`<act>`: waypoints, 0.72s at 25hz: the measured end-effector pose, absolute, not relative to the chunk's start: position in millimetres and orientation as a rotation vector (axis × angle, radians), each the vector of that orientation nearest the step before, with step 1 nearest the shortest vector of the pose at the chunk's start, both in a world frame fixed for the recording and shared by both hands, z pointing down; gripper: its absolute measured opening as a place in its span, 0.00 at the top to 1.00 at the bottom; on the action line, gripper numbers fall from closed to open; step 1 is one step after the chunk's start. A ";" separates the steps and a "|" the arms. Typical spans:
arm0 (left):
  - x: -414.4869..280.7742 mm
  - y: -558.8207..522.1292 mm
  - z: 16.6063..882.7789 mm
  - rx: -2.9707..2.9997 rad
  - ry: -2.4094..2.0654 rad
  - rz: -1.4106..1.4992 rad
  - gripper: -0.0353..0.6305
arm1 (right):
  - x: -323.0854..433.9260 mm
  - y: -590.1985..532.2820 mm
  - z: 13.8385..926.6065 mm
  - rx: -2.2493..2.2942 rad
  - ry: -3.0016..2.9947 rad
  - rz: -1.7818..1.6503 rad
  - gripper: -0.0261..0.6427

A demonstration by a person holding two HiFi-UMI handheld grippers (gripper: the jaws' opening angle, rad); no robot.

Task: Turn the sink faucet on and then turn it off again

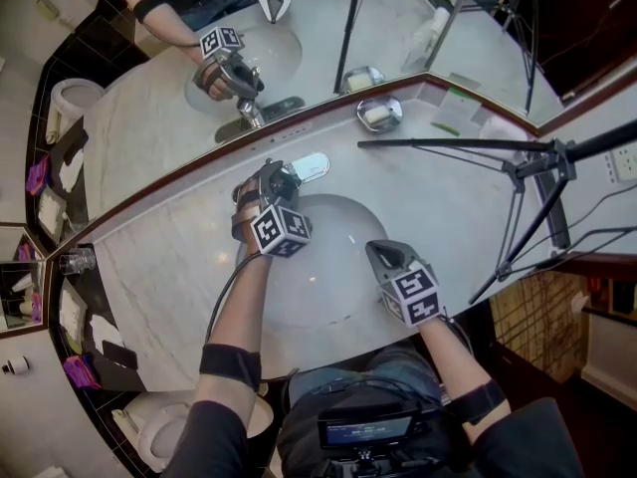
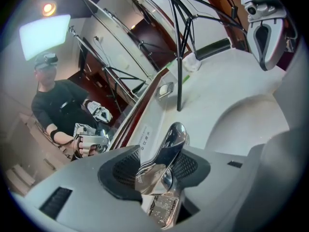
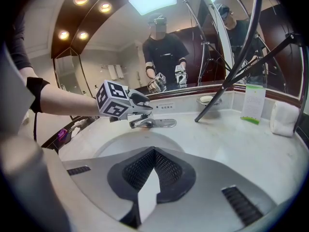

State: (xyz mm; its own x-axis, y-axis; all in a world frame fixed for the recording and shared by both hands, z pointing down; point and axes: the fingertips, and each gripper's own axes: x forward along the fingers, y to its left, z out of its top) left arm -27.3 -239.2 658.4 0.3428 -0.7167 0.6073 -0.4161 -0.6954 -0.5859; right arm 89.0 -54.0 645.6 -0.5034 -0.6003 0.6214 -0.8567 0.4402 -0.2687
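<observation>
Now the left gripper (image 1: 271, 182) clamps the faucet lever (image 2: 170, 141) at twelve o'clock of the sink (image 1: 328, 297); the right gripper (image 1: 380, 254), closed and empty, hovers at three o'clock.

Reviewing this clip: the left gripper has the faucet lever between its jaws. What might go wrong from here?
1. The faucet lever is polished, tapered chrome sitting slanted between the jaws of the left gripper; it may slip free when lifted.
2. A tripod leg lies on the counter just right of the lever; a wide swing could knock it.
3. The shut right gripper hangs over the basin; a hard opening might splash it.
</observation>
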 end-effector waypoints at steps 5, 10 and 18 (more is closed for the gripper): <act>-29.8 -242.7 646.2 -2.353 1.069 -1.252 0.67 | 88.7 -55.0 646.8 1.222 -2.262 0.785 0.93; -37.8 -248.9 652.4 -2.435 1.063 -1.222 0.67 | 87.0 -56.8 645.8 1.213 -2.264 0.788 0.93; -46.2 -255.1 646.1 -2.548 1.152 -1.186 0.67 | 83.7 -54.7 645.2 1.209 -2.267 0.790 0.93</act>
